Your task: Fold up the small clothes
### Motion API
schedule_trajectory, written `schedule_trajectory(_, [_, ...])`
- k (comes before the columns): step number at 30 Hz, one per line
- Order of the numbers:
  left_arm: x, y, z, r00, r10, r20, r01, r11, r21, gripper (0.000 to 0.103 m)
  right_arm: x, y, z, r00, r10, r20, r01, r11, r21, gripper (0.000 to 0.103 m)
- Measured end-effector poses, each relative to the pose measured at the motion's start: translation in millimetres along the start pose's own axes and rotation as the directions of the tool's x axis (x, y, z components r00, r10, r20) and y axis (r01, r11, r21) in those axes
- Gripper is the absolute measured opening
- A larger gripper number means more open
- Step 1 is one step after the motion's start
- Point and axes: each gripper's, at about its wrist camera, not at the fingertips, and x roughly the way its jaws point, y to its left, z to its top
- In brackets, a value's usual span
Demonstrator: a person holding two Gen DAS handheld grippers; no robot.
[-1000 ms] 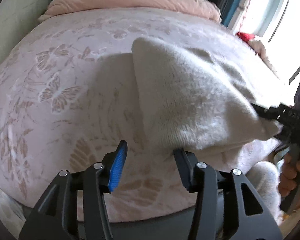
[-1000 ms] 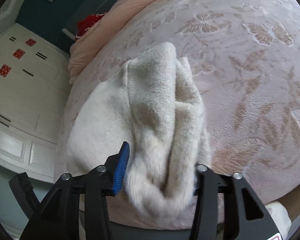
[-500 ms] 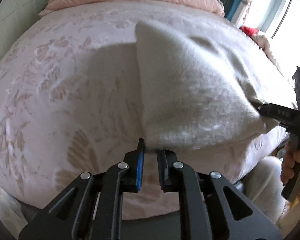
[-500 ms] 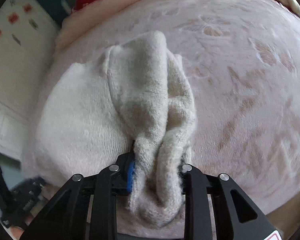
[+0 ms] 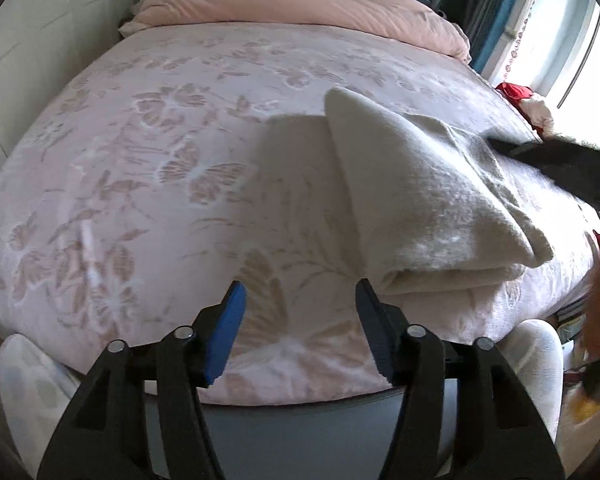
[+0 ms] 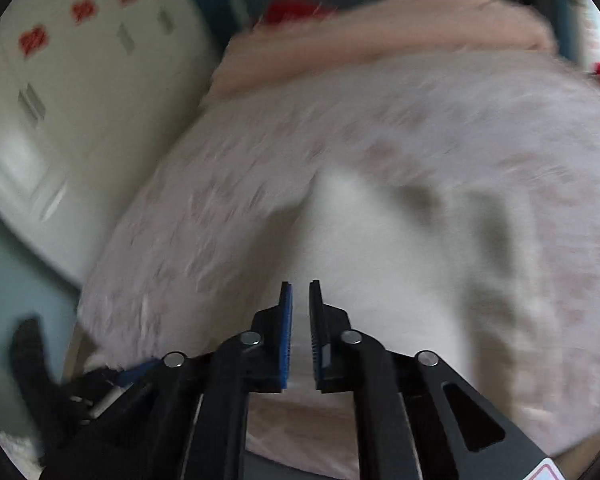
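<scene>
A cream knitted garment (image 5: 424, 204) lies folded on the pink butterfly bedspread (image 5: 160, 184), at the bed's near right. My left gripper (image 5: 298, 300) is open and empty, just left of the garment's near edge. The right gripper shows as a dark blurred shape (image 5: 560, 164) over the garment's right side. In the right wrist view the frame is blurred; my right gripper (image 6: 300, 300) is nearly shut with a thin gap, nothing between the pads, above the cream garment (image 6: 380, 248).
A folded pink duvet (image 5: 300, 4) lies at the head of the bed. A white wardrobe (image 6: 60, 120) stands at the left. A window (image 5: 560, 40) is at the right. Red items (image 5: 516, 92) lie at the bed's right edge.
My left gripper closed briefly, then opened and drew back from the garment's edge. My right gripper let go of the bunched cloth, closed empty, and swung over the garment.
</scene>
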Motion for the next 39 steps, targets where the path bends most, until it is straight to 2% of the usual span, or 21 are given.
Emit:
schedule_trajectory(2, [-4, 3, -2, 1.0, 0.006, 0.008, -0.006, 1.0, 0.001, 0.063, 70, 1, -21, 0.982, -0.1, -0.158, 0.089, 0.993, -0.075, 0.0])
schedule_trajectory(4, [-6, 8, -2, 1.0, 0.009, 0.002, -0.009, 1.0, 0.001, 0.063, 70, 1, -25, 0.989, -0.071, -0.131, 0.067, 0.997, -0.036, 0.001])
schedule_trajectory(8, [-5, 16, -2, 1.0, -0.02, 0.002, 0.02, 0.999, -0.029, 0.066, 19, 17, -2, 0.999, -0.038, -0.039, 0.038, 0.999, -0.015, 0.003])
schedule_trajectory(9, [-2, 15, -1, 1.0, -0.028, -0.002, 0.028, 0.999, -0.033, 0.066, 24, 15, -2, 0.996, -0.069, -0.056, 0.068, 0.997, -0.03, 0.003])
schedule_trajectory(11, [2, 10, 2, 0.999, -0.039, -0.01, 0.039, 0.999, -0.036, 0.066, 61, -5, -16, 0.98, -0.123, -0.156, 0.117, 0.992, -0.046, 0.0])
schedule_trajectory(13, [0, 1, 10, 0.998, -0.07, -0.003, 0.07, 0.997, -0.024, 0.066, 58, -15, -20, 0.988, -0.048, -0.144, 0.052, 0.998, 0.025, 0.0])
schedule_trajectory(14, [-3, -3, 15, 0.997, -0.078, 0.014, 0.078, 0.997, -0.013, 0.066, 41, -20, -12, 0.993, -0.001, -0.115, 0.01, 0.997, 0.082, 0.0])
schedule_trajectory(15, [-5, -5, 19, 0.996, -0.079, 0.028, 0.08, 0.997, -0.004, 0.067, 28, -25, -7, 0.997, 0.015, -0.074, -0.007, 0.994, 0.107, 0.004])
schedule_trajectory(17, [-7, -13, 32, 0.995, -0.09, 0.05, 0.089, 0.996, 0.018, 0.073, -9, -44, 4, 0.998, -0.039, 0.052, 0.031, 0.988, 0.15, 0.039])
schedule_trajectory(19, [-2, -22, 44, 0.993, -0.101, 0.059, 0.099, 0.995, 0.03, 0.074, -22, -77, 12, 0.985, -0.147, 0.087, 0.129, 0.974, 0.186, 0.046])
schedule_trajectory(21, [7, -36, 55, 0.992, -0.117, 0.052, 0.115, 0.992, 0.042, 0.074, -19, -115, 19, 0.97, -0.238, 0.051, 0.219, 0.944, 0.247, 0.046])
schedule_trajectory(22, [11, -42, 60, 0.99, -0.128, 0.051, 0.125, 0.991, 0.05, 0.074, -18, -128, 18, 0.968, -0.248, 0.029, 0.231, 0.935, 0.27, 0.046])
schedule_trajectory(24, [26, -59, 66, 0.99, -0.131, 0.048, 0.127, 0.989, 0.078, 0.074, 4, -152, 23, 0.971, -0.237, -0.038, 0.238, 0.925, 0.296, 0.046])
schedule_trajectory(25, [35, -68, 68, 0.992, -0.121, 0.037, 0.117, 0.989, 0.09, 0.074, 15, -160, 21, 0.974, -0.218, -0.069, 0.228, 0.929, 0.29, 0.042])
schedule_trajectory(26, [43, -74, 69, 0.993, -0.119, 0.022, 0.116, 0.988, 0.101, 0.073, 26, -161, 22, 0.978, -0.189, -0.093, 0.207, 0.939, 0.273, 0.007])
schedule_trajectory(27, [55, -82, 69, 0.994, -0.112, 0.0, 0.111, 0.988, 0.11, 0.073, 26, -164, 22, 0.98, -0.177, -0.095, 0.196, 0.944, 0.264, 0.009])
schedule_trajectory(31, [81, -86, 67, 0.997, -0.07, -0.043, 0.074, 0.992, 0.1, 0.075, -21, -160, 45, 0.98, -0.181, 0.087, 0.151, 0.949, 0.278, 0.009])
schedule_trajectory(33, [87, -85, 65, 0.997, -0.072, -0.04, 0.076, 0.992, 0.098, 0.079, -12, -174, 39, 0.979, -0.194, 0.06, 0.168, 0.939, 0.301, 0.009])
schedule_trajectory(35, [94, -84, 64, 0.995, -0.076, -0.064, 0.082, 0.992, 0.092, 0.083, 41, -191, 17, 0.954, -0.273, -0.128, 0.296, 0.929, 0.223, 0.009])
schedule_trajectory(36, [99, -83, 63, 0.993, -0.089, -0.079, 0.096, 0.992, 0.081, 0.084, 49, -186, 15, 0.951, -0.284, -0.125, 0.305, 0.93, 0.205, 0.009])
schedule_trajectory(39, [98, -80, 64, 0.994, -0.087, -0.074, 0.092, 0.993, 0.069, 0.084, 17, -169, 27, 0.958, -0.286, -0.025, 0.284, 0.929, 0.236, 0.012])
